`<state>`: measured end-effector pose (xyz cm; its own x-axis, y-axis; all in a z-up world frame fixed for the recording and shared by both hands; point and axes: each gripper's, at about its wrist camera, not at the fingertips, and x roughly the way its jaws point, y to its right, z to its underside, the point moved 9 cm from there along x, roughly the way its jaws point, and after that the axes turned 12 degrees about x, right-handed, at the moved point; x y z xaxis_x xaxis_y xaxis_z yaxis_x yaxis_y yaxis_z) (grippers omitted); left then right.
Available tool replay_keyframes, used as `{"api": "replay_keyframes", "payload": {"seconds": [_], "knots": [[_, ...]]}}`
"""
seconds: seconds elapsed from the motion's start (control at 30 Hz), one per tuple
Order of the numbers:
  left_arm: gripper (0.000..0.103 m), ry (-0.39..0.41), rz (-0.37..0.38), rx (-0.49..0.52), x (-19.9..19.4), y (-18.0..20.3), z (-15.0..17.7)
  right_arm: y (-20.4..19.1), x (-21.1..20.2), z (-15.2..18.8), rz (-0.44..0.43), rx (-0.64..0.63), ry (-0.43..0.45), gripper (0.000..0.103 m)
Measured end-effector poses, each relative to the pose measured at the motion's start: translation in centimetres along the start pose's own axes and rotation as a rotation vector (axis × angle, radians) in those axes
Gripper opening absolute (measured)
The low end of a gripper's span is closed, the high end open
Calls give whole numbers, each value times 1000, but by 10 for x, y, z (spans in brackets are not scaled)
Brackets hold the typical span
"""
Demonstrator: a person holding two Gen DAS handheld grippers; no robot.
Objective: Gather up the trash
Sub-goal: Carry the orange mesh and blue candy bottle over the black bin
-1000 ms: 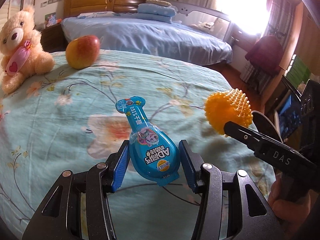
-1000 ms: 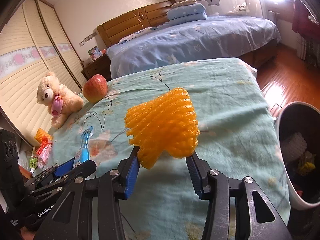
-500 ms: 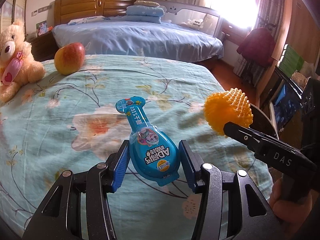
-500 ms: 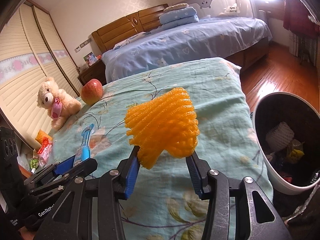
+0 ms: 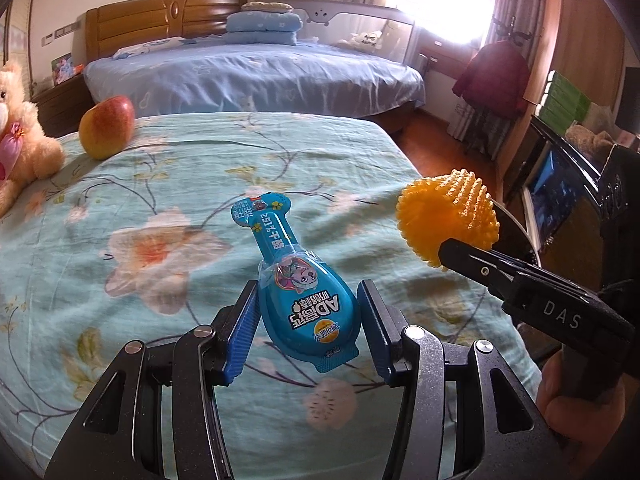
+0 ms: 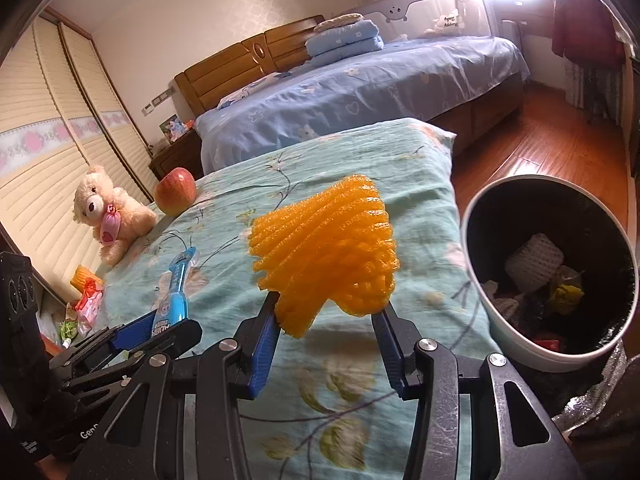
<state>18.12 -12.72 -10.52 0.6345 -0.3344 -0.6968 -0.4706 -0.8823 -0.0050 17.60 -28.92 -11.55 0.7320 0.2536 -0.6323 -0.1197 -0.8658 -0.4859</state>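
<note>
My left gripper (image 5: 308, 324) is shut on a blue snack wrapper (image 5: 296, 292) with a cartoon print, held above the teal flowered bedspread (image 5: 160, 208). My right gripper (image 6: 326, 330) is shut on an orange foam fruit net (image 6: 326, 252), which also shows at the right of the left wrist view as the orange net (image 5: 448, 216). A white bin (image 6: 500, 320) with a black liner stands on the floor right of the bed, with trash inside it. The wrapper (image 6: 176, 296) and left gripper show at the lower left of the right wrist view.
A red-yellow apple (image 5: 106, 126) and a teddy bear (image 5: 16, 152) rest at the bed's far left. More wrappers (image 6: 86, 296) lie beside the bed on the left. A second bed with blue sheets (image 5: 256, 76) stands beyond. Wooden floor (image 6: 560, 148) lies right.
Both grippers have shifted to the right along the bed with their loads. The bin has come much further into the right wrist view; the bear has slid toward the left edge.
</note>
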Motion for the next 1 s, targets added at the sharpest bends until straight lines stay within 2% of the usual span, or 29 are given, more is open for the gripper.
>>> {"api": "replay_keyframes", "payload": {"seconds": [1.0], "knots": [[49, -5, 78, 88, 9, 53, -13, 40, -28, -2, 41, 46, 37, 46]]}}
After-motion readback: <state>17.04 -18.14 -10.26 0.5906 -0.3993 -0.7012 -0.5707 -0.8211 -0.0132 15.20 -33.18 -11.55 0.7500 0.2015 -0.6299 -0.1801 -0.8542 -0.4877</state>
